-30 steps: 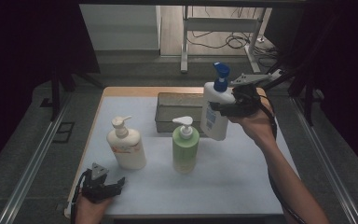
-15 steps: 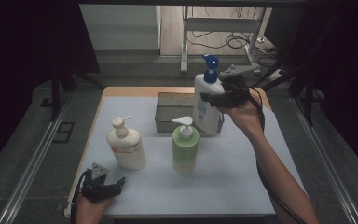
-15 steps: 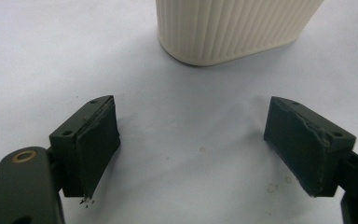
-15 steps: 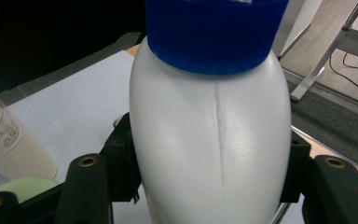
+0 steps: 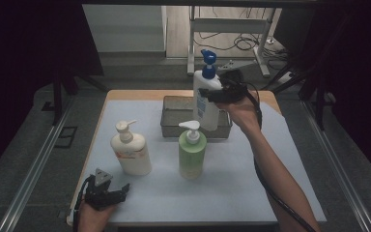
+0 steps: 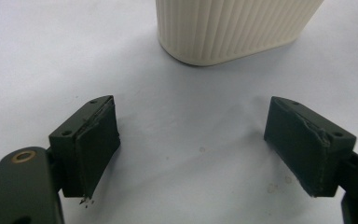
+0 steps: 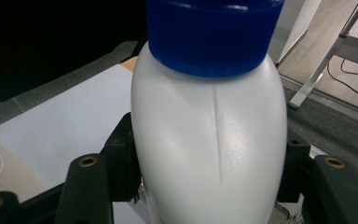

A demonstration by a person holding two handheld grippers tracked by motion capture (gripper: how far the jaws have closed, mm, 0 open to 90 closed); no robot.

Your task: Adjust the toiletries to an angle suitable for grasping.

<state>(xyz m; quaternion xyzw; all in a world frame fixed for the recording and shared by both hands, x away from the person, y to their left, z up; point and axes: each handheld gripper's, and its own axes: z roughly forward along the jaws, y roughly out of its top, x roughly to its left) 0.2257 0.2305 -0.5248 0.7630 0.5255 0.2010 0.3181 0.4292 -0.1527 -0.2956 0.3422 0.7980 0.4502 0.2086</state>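
**White bottle hanging over the basket, pump up**

Dim room, pale counter (image 5: 270, 193) with a mat on it. Going left to right: left gripper (image 5: 107, 189) sits low at the near edge, jaws wide with nothing in them, just parked facing the cream bottle (image 5: 131, 151). Green bottle (image 5: 192, 151) stands mid-mat. Right gripper (image 5: 217, 94) has its jaws clamped on the white bottle (image 5: 206, 99) from the side, probably so it clears the basket (image 5: 174, 126) rim. Bottle hangs above the basket, long axis upright, blue pump skyward.

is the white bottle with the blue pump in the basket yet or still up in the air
In the air: the right tool holds the white bottle upright over the mesh basket, its base apparently above the rim.
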